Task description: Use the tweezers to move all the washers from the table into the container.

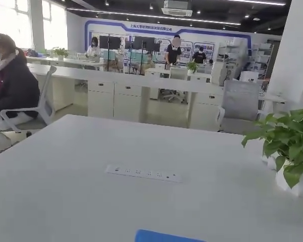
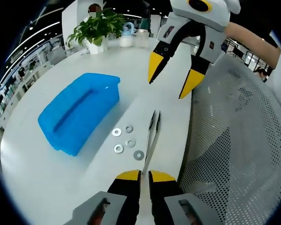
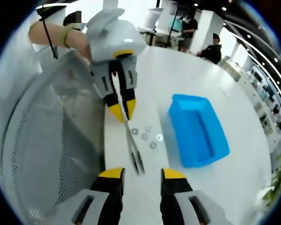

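Note:
Several small metal washers (image 2: 130,143) lie loose on the white table (image 2: 42,187), just right of a blue plastic container (image 2: 79,112). My left gripper (image 2: 145,176) is shut on the rear end of slim metal tweezers (image 2: 151,133), whose tips point past the washers. My right gripper (image 2: 172,78) hangs open above the table beyond the tweezers' tips. In the right gripper view my right gripper (image 3: 143,174) is open just over the tweezers (image 3: 133,150), facing the left gripper (image 3: 122,111). The washers (image 3: 148,137) lie between the tweezers and the container (image 3: 199,131). The container's edge (image 1: 166,236) peeks in at the head view's bottom.
A grey mesh chair back (image 2: 234,140) stands close along the table's edge beside both grippers. A potted plant (image 1: 288,141) sits on the table's right side and a white power strip (image 1: 144,173) lies in its middle. People sit and stand at desks farther off.

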Tool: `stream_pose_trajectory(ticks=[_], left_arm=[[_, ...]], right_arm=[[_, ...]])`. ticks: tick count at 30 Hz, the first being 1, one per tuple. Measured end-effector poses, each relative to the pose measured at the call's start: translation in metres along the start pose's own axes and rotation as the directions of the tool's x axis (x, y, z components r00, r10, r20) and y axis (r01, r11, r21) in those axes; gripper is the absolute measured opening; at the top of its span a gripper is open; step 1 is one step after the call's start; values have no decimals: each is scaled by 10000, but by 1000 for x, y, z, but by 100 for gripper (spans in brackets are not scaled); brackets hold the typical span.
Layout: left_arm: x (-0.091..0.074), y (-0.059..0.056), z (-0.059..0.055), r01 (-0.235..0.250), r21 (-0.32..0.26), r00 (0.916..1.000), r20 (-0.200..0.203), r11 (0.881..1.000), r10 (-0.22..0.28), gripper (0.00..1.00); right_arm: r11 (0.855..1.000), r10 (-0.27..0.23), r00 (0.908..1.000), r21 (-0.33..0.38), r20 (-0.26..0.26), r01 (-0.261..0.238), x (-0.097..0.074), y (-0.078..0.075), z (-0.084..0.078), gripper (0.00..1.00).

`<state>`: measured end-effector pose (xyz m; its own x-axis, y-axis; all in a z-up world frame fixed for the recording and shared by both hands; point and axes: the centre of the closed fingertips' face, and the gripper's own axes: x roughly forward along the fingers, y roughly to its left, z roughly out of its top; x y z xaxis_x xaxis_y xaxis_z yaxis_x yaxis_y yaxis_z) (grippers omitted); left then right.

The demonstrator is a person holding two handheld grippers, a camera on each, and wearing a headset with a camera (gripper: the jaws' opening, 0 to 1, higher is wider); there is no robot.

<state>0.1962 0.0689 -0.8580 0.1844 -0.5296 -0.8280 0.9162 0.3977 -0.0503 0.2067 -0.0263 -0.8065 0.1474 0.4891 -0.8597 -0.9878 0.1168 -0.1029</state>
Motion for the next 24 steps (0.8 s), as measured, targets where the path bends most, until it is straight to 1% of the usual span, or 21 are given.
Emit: stream_pose_trajectory(ticks=[3, 6, 7, 10, 11, 14, 15, 19, 22, 24], left_arm=[[4, 0, 0, -54, 86, 9999, -150, 9999, 56, 1], [6, -2, -2, 16, 364, 9995, -317, 9993, -5, 0], [6, -3, -2, 36, 556, 9994, -336, 9984, -18, 0], [5, -5, 1, 120, 826, 9997, -244, 9965, -100, 0], [2, -7, 3, 166, 1211, 9999, -61, 9925, -160, 0], [-9, -9, 9, 97, 1486, 9995, 280, 9888, -140, 0], [-14, -9, 12, -17, 1607, 9990, 449, 9870, -56, 0], [-37, -14, 25, -300, 1929, 9934, 1143, 9808, 79, 0], [-50, -19, 30, -470, 2128, 9911, 1321, 9760, 189, 0], [-56, -22, 32, -498, 2160, 9902, 1383, 9751, 200, 0]], right_arm=[[9999, -118, 9999, 121, 38, 117, -3, -2, -3, 28], [9996, -166, 9999, 220, 42, 165, -5, -2, -6, 27], [9995, -189, 9998, 249, 46, 188, -5, -2, -7, 27], [9991, -270, 9996, 332, 93, 267, -5, -2, -8, 28], [9989, -272, 9995, 376, 150, 266, -4, -1, -8, 28], [9990, -218, 9994, 393, 282, 207, -1, 3, -6, 28], [9992, -146, 9994, 389, 299, 134, 0, 4, -6, 27], [9995, 77, 9992, 299, 402, -89, 7, 11, -1, 27], [9993, 277, 9983, 238, 521, -290, 13, 16, 3, 27], [9992, 391, 9983, 79, 434, -395, 18, 21, 5, 27]])
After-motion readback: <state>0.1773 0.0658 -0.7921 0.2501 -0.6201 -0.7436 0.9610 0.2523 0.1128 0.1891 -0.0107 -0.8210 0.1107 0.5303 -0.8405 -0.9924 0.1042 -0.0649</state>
